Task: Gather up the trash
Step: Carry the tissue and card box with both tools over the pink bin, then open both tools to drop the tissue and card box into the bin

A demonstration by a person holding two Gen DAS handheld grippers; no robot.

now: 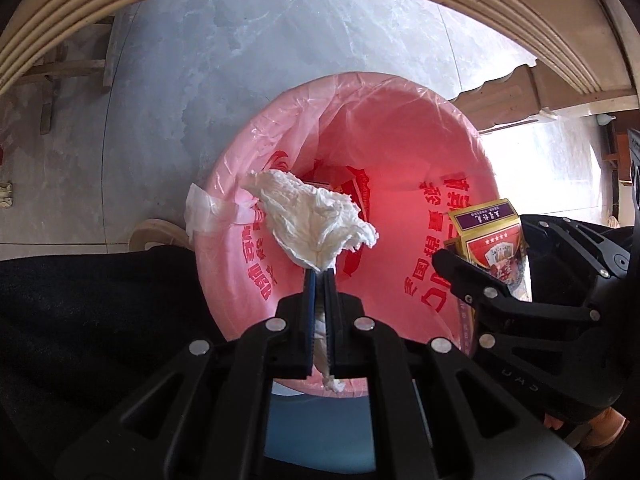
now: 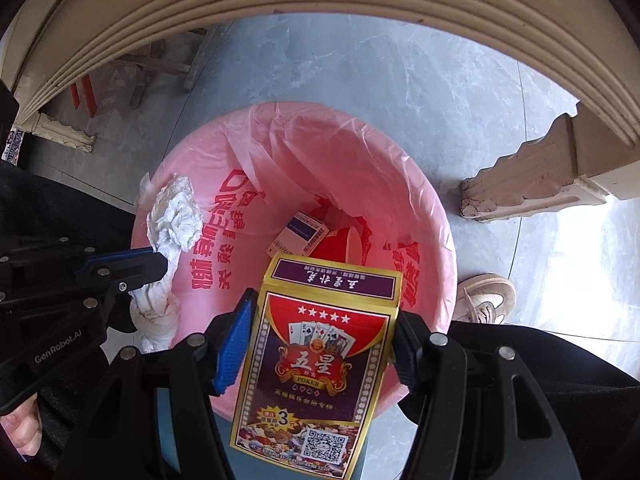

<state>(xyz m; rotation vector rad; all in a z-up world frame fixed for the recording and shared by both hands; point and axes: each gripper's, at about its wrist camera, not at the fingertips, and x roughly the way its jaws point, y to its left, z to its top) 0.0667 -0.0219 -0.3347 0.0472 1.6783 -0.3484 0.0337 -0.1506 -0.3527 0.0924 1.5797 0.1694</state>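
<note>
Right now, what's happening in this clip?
A person is collecting trash with a claw in each hand. The left claw is shut on a crumpled white tissue, and the right claw grips a playing-card box. Both are held over the open bin with the pink liner, which already holds a small box and a red cup. Nothing is released yet.
</note>
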